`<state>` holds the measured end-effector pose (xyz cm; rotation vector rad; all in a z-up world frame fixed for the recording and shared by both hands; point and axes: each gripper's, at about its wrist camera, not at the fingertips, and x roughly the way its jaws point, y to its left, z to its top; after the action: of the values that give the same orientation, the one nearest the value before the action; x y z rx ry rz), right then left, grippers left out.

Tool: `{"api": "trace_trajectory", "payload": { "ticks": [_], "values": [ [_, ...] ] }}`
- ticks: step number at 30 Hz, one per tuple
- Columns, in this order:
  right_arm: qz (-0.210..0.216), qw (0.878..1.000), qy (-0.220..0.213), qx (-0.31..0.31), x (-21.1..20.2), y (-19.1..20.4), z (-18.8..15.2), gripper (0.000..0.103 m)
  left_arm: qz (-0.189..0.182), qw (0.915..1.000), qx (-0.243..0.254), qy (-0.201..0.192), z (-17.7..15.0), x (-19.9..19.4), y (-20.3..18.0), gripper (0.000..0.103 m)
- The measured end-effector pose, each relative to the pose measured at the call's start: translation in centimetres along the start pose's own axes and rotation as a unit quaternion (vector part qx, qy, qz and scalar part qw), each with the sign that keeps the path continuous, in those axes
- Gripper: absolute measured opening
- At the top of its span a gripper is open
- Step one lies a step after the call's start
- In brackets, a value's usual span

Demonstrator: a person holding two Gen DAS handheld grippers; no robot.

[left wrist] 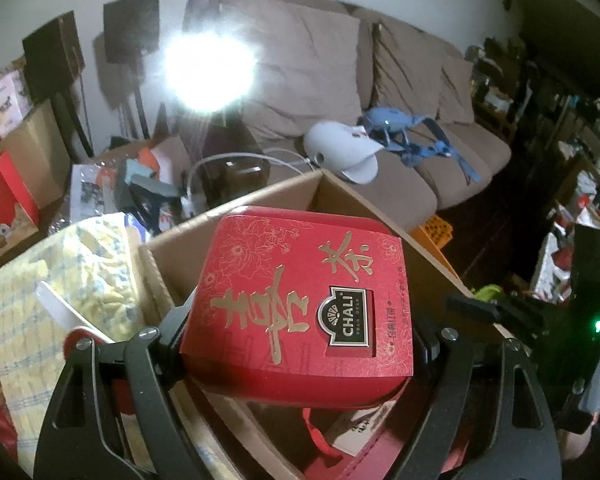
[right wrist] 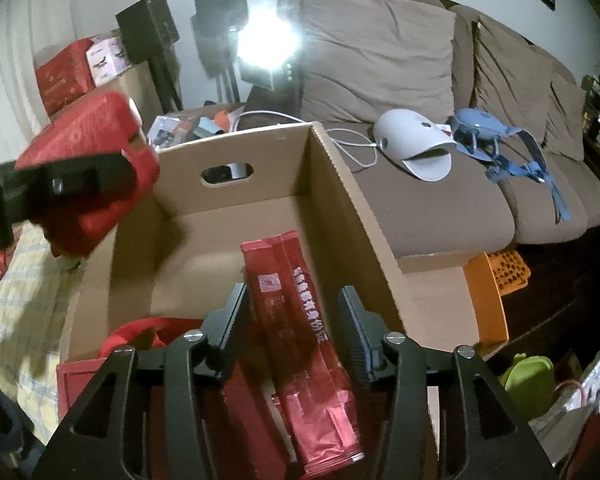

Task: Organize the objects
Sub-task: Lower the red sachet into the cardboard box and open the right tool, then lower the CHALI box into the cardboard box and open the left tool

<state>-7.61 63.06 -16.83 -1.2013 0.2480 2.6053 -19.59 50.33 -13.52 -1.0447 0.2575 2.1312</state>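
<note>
My left gripper [left wrist: 300, 336] is shut on a red tea box [left wrist: 300, 288] with gold characters, its pads pressing the box's two sides. The box hangs tilted over the left side of an open cardboard box [left wrist: 260, 196]. The right wrist view shows the same red tea box [right wrist: 92, 152] at the left, above the cardboard box [right wrist: 340, 188]. My right gripper [right wrist: 292, 316] points down into the cardboard box, open. A red foil packet [right wrist: 300, 340] lies on the box floor between its fingers, with a gap on each side. A red gift bag [right wrist: 80, 380] with a cord handle stands in the near left corner.
A brown sofa [right wrist: 380, 60] stands behind the box, with a white device [right wrist: 412, 144] and a blue strap harness [right wrist: 500, 148] on it. A bright lamp [right wrist: 268, 44] glares at the back. A yellow checked cloth [left wrist: 28, 280] lies to the left, an orange crate [right wrist: 504, 268] to the right.
</note>
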Motion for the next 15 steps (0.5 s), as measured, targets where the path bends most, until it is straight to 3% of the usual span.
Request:
{"api": "trace_trajectory", "payload": {
  "ticks": [4,9,15],
  "values": [
    [-0.008,1.0,-0.007,0.005,-0.5,-0.2,0.1,0.058,-0.005,0.9998,0.008,0.017,-0.5,0.8,-0.6,0.081],
    [-0.026,1.0,-0.014,0.009,-0.8,-0.6,0.2,0.072,-0.037,0.9979,0.0,0.053,-1.1,2.5,-0.9,0.081],
    [-0.035,0.999,-0.016,0.024,-1.1,-1.6,0.1,0.073,-0.032,0.9962,0.004,0.081,-1.9,4.2,-1.3,0.081]
  ]
}}
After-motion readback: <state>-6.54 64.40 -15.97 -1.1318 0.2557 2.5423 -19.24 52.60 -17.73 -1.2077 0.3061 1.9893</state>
